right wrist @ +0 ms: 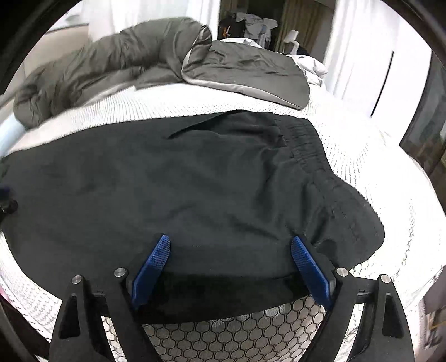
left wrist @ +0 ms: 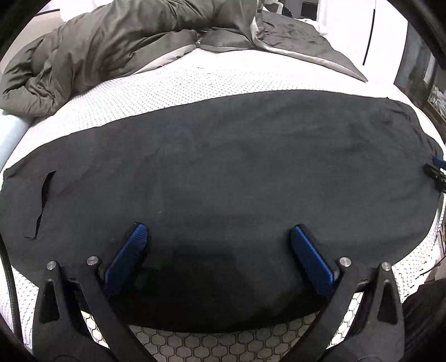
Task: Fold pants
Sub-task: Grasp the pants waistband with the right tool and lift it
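Black pants [left wrist: 223, 172] lie flat across a white patterned mattress [left wrist: 139, 92]. In the right wrist view the pants [right wrist: 181, 181] show their elastic waistband [right wrist: 309, 156] at the right. My left gripper [left wrist: 218, 236] is open, its blue pads spread over the near edge of the fabric, holding nothing. My right gripper [right wrist: 230, 246] is open too, over the near edge close to the waistband. The right gripper's tip shows at the far right of the left wrist view [left wrist: 434, 172].
A rumpled grey duvet [left wrist: 111, 47] lies along the far side of the bed, also in the right wrist view [right wrist: 139, 64]. White curtains [right wrist: 356, 55] and a dark window frame [right wrist: 426, 133] stand to the right. Clothes pile on a chair [right wrist: 251, 25] beyond.
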Demonstrator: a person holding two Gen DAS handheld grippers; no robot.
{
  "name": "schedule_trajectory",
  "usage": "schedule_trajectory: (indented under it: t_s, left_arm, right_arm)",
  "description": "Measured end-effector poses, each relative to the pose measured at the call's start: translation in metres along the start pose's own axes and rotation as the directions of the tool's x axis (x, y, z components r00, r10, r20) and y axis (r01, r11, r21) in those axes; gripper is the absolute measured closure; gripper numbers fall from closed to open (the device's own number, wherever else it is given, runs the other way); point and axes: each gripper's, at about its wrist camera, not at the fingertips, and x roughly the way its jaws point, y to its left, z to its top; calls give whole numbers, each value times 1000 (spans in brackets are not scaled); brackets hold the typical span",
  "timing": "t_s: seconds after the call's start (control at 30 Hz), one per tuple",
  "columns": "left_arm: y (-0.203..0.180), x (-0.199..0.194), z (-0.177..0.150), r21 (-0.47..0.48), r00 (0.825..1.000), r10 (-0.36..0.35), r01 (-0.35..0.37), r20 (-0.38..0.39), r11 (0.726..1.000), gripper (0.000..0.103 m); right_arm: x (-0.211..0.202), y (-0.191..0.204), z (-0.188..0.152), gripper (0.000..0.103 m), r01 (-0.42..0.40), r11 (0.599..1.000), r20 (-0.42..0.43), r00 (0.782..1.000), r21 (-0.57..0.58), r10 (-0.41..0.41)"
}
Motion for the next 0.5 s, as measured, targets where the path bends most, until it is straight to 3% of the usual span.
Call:
schedule_trajectory:
  t_s: [0.07,0.13,0.2,0.3,0.4,0.5]
  left_arm:
    - [8,3,6,7,1000,-1,1,3,1000,0]
    - [7,0,7,5,1000,0,0,6,1000,0]
    - [5,-4,10,-14,1000,-2,3,17,1000,1]
    - [-4,-15,9,-1,997,-48,48,55,999,1]
    - [-20,-28,5,32,990,-113,111,84,993,1]
    - [-44,-29,-2,133,987,-148,139,56,981,1]
  right_arm:
    - [-6,-3,4,13,-46,999,22,999,26,45]
    - [-17,-21,2,12,-129,982,71,990,139,120]
    - [-25,-48,-7,12,-191,941,111,980,279,166]
    - [-30,-75,-23,12,-201,898,122,979,393,165]
    - [-32,-107,-39,12,-276,808,161,961,520,225]
    - [-17,-128,-48,13,-355,707,176,932,611,316]
